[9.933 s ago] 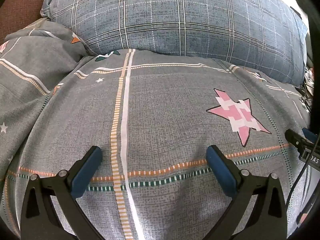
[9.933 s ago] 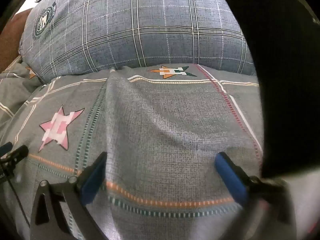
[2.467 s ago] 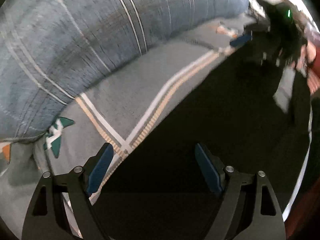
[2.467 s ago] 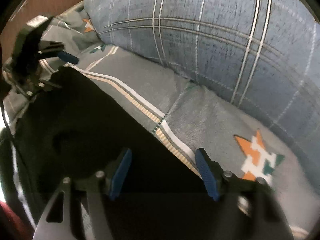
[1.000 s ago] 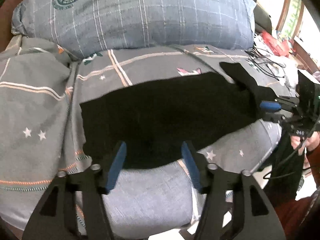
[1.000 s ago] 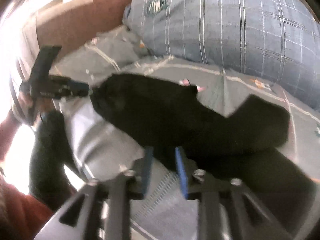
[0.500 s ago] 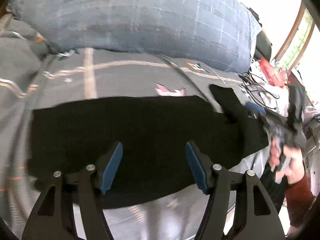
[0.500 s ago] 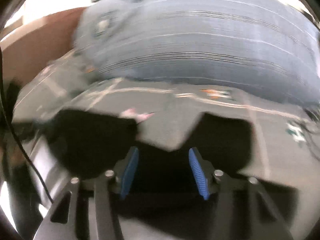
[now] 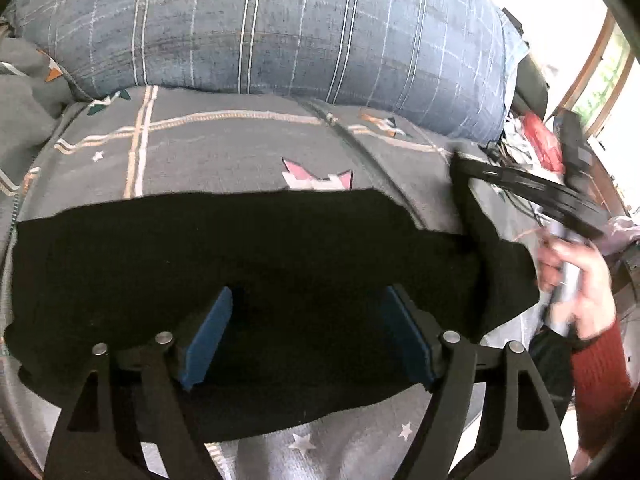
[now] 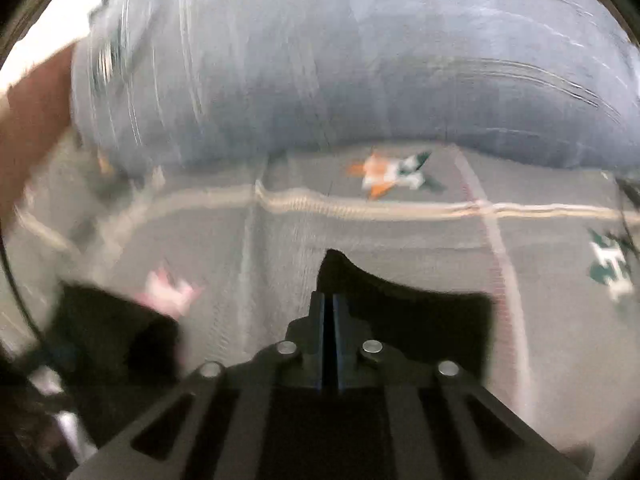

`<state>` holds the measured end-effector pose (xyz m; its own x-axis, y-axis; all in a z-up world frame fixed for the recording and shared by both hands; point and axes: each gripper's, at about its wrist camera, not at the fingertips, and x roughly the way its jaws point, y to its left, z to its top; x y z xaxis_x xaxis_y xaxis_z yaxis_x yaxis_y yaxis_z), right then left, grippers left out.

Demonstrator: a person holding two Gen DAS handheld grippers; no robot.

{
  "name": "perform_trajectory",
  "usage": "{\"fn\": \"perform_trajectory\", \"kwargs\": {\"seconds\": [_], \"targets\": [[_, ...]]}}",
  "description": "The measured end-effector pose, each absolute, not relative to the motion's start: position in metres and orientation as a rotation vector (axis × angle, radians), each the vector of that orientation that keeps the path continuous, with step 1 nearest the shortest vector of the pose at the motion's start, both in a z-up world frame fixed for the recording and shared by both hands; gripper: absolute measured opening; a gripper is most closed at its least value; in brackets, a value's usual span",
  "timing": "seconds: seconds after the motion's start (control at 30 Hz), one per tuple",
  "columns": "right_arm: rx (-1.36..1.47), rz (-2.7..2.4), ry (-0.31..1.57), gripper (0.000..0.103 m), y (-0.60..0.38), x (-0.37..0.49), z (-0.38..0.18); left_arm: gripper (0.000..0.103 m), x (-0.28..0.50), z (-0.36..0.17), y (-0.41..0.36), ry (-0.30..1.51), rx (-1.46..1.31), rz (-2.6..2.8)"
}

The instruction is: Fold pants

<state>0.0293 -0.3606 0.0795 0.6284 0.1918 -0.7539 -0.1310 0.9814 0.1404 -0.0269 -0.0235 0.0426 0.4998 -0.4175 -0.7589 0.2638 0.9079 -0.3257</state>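
the soft black cloth pants (image 9: 248,248) lie flat on the grey bed cover with stars (image 9: 224,152), their long way running from 9 o'clock to 3 o'clock in the left view. the left claw (image 9: 308,336) is wide open and holds nothing, right above the middle of the pants. the right claw (image 10: 328,336) is pinched tight on the pants (image 10: 420,320) at the 3 o'clock end, so it looks nearer for the fold. the right view is blurry.

The pants (image 9: 248,256) lie across the bedspread (image 9: 224,152); behind them sits the pillow (image 9: 280,28); the right gripper (image 10: 328,300) is over their right end.
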Motion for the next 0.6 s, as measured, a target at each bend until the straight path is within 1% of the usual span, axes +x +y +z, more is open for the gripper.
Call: {"fn": "perform_trajectory", "kwargs": {"seconds": [0.1,0.17,0.23,0.37,0.4,0.47,0.53,0.57,0.6], "targets": [[0.119,0.166,0.786,0.003,-0.402,-0.023,0.122,0.078,-0.034,0.057,-0.025,0.898,-0.177,-0.423],[0.135,0.12,0.791,0.003,-0.433,-0.061,0.137,0.078,-0.035,0.06,-0.033,0.886,-0.165,-0.435],[0.142,0.066,0.852,0.003,-0.456,-0.085,0.135,0.078,-0.035,0.057,-0.042,0.897,-0.151,-0.453],[0.069,-0.075,0.985,0.003,-0.482,-0.124,0.109,0.078,-0.037,0.046,-0.061,0.937,-0.127,-0.479],[0.084,-0.095,1.008,0.005,-0.489,-0.13,0.103,0.078,-0.038,0.045,-0.064,0.943,-0.123,-0.486],[0.134,-0.145,1.021,0.008,-0.502,-0.14,0.098,0.078,-0.04,0.044,-0.074,0.952,-0.101,-0.503],[0.211,-0.117,0.977,0.011,-0.513,-0.146,0.105,0.078,-0.042,0.045,-0.083,0.951,-0.078,-0.511],[0.248,-0.09,0.943,0.023,-0.515,-0.145,0.111,0.078,-0.042,0.045,-0.087,0.95,-0.072,-0.516],[0.278,-0.056,0.909,0.051,-0.517,-0.142,0.115,0.078,-0.042,0.047,-0.09,0.948,-0.07,-0.52]]}}
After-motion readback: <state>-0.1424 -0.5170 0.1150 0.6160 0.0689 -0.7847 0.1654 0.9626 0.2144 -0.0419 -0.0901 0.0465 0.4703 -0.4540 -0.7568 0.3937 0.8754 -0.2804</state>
